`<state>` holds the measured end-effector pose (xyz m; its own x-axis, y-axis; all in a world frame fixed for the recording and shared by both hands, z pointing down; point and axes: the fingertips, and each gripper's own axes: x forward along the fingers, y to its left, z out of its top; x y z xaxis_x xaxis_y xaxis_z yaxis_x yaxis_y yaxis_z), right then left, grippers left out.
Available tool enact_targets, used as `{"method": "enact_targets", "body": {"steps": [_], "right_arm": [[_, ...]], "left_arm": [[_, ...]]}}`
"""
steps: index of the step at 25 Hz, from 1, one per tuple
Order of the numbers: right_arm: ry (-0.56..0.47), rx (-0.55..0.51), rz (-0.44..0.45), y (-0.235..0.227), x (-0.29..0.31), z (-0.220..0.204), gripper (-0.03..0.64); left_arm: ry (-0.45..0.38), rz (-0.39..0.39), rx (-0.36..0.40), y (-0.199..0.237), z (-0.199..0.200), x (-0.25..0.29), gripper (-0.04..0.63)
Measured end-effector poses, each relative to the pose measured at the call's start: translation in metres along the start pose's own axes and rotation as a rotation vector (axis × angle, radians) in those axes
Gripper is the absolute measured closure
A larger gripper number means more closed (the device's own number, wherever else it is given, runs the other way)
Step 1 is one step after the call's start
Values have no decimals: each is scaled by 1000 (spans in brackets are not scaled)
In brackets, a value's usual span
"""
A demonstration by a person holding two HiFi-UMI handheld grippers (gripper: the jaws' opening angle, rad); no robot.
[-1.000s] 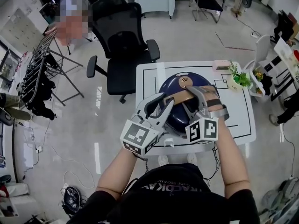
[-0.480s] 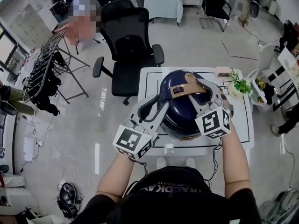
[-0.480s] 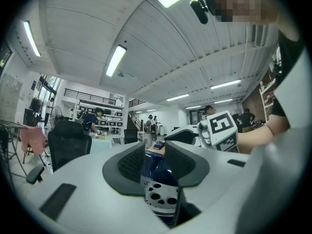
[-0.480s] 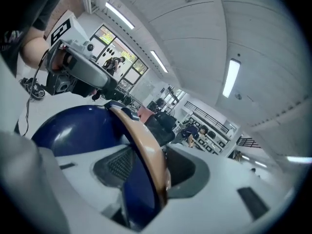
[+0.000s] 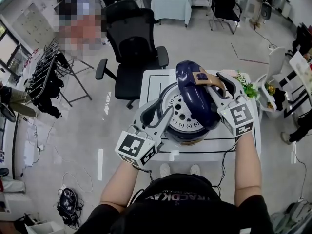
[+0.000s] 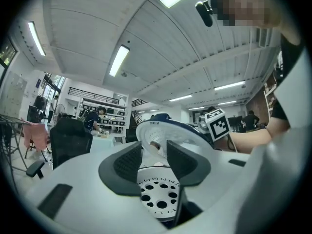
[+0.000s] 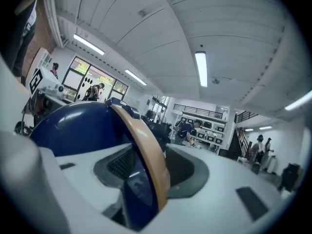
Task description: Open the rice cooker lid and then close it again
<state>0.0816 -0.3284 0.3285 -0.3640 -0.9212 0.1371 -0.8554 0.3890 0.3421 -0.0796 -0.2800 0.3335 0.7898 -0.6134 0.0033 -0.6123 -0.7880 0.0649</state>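
Observation:
A dark blue rice cooker (image 5: 187,133) stands on a white table (image 5: 151,87). Its lid (image 5: 195,94) is raised, nearly upright, and shows the perforated metal inner plate (image 5: 181,115). My right gripper (image 5: 220,84) is shut on the lid's tan handle band (image 5: 210,78). The right gripper view has that band (image 7: 146,150) pinched between the pads, with the blue lid (image 7: 73,126) to the left. My left gripper (image 5: 163,112) rests by the cooker's left rim. Its jaws are opening and nothing is pressed between them (image 6: 154,157). The lid's white underside (image 6: 165,130) and the inner plate (image 6: 158,196) lie beyond.
A black office chair (image 5: 131,43) stands just behind the table's left corner. A small green plant (image 5: 249,89) sits at the table's right edge, close to my right gripper. A clothes rack (image 5: 44,77) is at far left and shelves (image 5: 282,82) at far right.
The lid swung from shut to nearly upright as my right gripper rose and rolled with its handle. The inner plate came into view. My left gripper lifted slightly beside the cooker.

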Motion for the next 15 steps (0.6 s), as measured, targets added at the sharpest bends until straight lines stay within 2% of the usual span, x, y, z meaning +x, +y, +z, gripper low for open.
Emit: {"method": "enact_targets", "body": {"steps": [10, 15], "right_arm": [[-117, 301, -23, -63, -31, -19, 430], [-145, 391, -20, -84, -42, -32, 434]], "left_arm": [[3, 6, -2, -32, -4, 23, 426], [1, 17, 4, -49, -3, 35, 422]]}}
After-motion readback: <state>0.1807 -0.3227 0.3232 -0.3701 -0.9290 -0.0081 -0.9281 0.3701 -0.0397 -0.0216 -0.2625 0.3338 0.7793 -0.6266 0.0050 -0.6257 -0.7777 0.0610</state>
